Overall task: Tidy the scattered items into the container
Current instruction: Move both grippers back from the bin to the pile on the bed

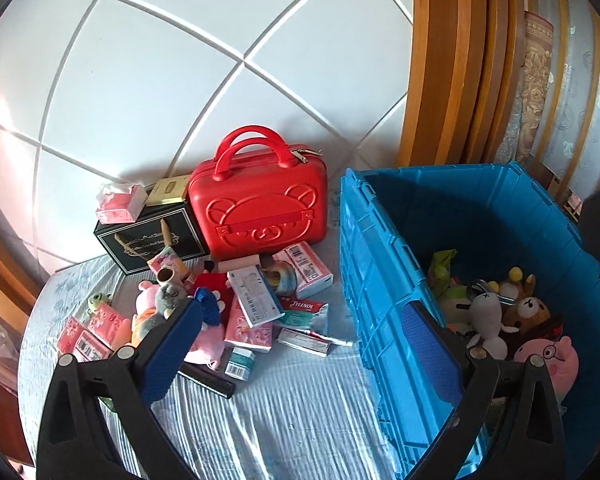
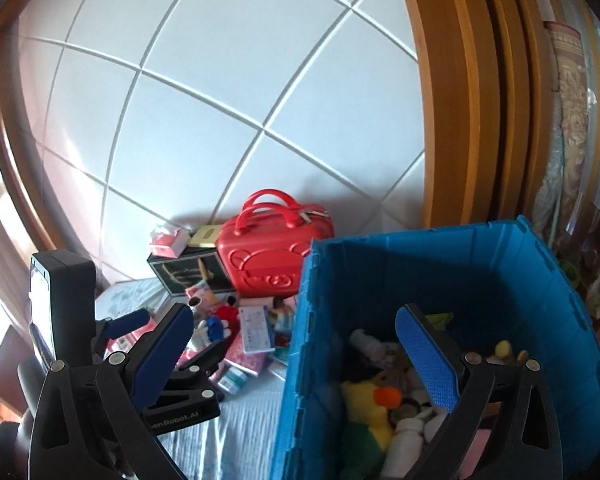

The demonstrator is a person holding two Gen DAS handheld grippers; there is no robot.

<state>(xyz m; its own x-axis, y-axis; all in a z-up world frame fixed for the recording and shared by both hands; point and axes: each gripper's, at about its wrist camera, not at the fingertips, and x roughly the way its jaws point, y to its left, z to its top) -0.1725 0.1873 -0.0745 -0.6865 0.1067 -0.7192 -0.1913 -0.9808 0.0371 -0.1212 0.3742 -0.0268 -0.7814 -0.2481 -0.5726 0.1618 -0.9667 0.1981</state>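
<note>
Your blue crate (image 1: 384, 280) sits right of the pile, its lower part cut off by the frame. The red case (image 1: 258, 208) hides what's behind it. Both your left gripper (image 1: 300, 344) and right gripper (image 2: 296, 352) are spread, empty. Your scattered boxes (image 1: 256, 296) overlap, labels mostly unreadable.

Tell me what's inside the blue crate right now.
The blue crate holds plush toys: a yellow duck, a pink pig, a brown bear and a white plush, plus white bottles. Anything beneath them, and the crate floor, is covered.
</note>
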